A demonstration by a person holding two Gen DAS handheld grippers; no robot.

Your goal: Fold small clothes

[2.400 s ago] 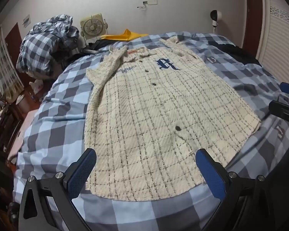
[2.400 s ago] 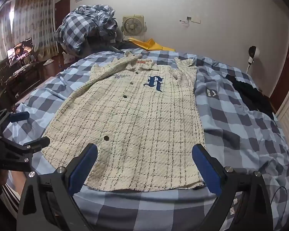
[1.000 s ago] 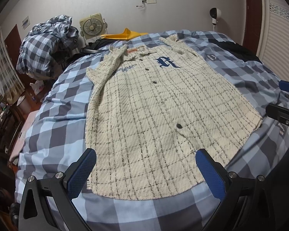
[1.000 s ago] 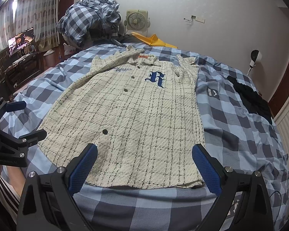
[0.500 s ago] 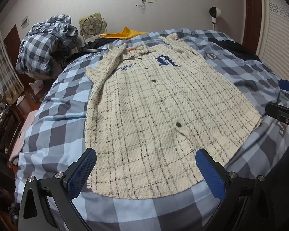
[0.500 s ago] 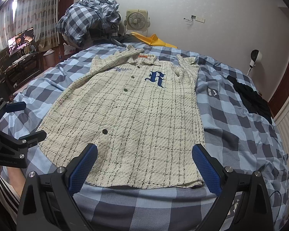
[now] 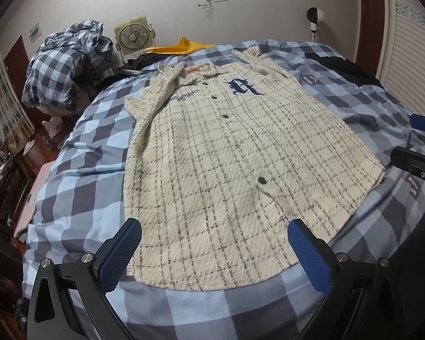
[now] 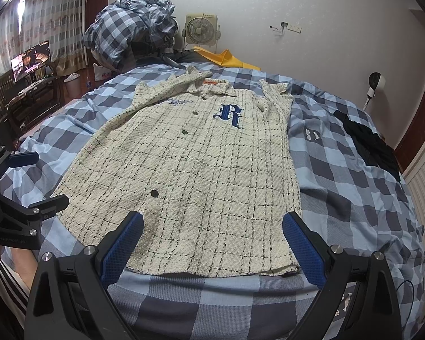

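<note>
Left wrist view: my left claw (image 7: 214, 250) hangs over the near hem of the cream plaid shirt (image 7: 226, 155), its blue pads (image 7: 119, 255) spread wide with nothing between them. That shirt lies buttoned and flat, collar away from me, on the blue checked bedspread (image 7: 79, 192). From the right wrist view, my right claw (image 8: 212, 245) is equally wide apart and empty, just above the hem of the shirt (image 8: 201, 170). A crumpled checked blanket (image 8: 127, 25), a small fan (image 8: 201, 29) and a yellow cloth (image 8: 229, 58) sit beyond the collar.
</note>
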